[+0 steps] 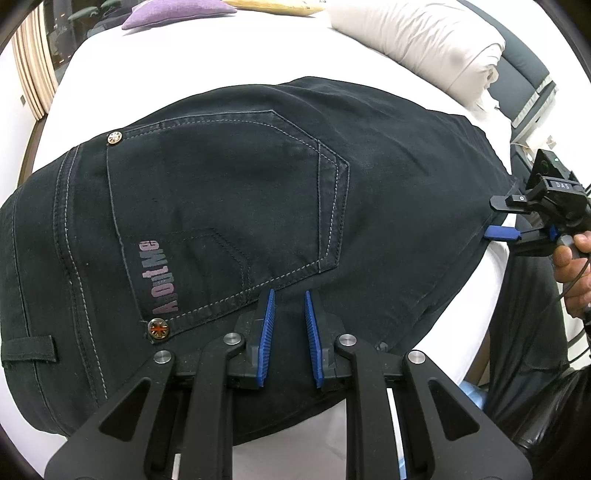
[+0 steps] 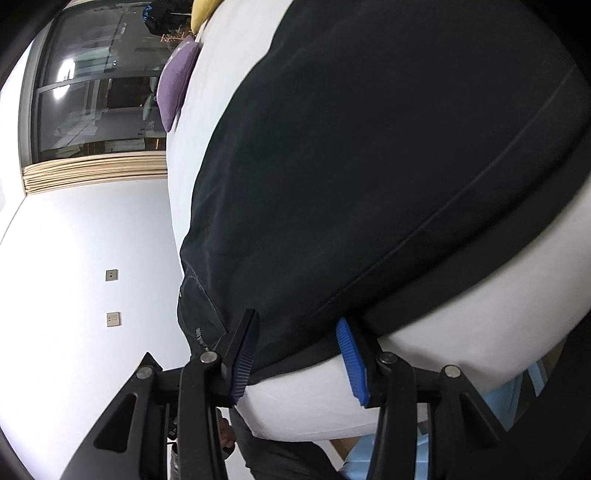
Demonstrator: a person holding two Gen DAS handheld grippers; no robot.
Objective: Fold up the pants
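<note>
Your left tongs (image 1: pixel 289 295) stood apart over the pants (image 1: pixel 236 206); right tongs (image 2: pixel 301 325) apart at the pants' 3 o'clock edge on the bed (image 1: pixel 184 66).

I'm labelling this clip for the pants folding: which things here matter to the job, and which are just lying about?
Job: black pants; left gripper, open over them; right gripper, open at their edge; white bed underneath.

Lying about: purple cushion, yellow cushion, white duvet.

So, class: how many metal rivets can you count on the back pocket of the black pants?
2. One rivet sits at the pocket's far waistband corner; the other rivet at the near waistband corner, below the printed lettering. More elsewhere on the pants may be hidden.
</note>
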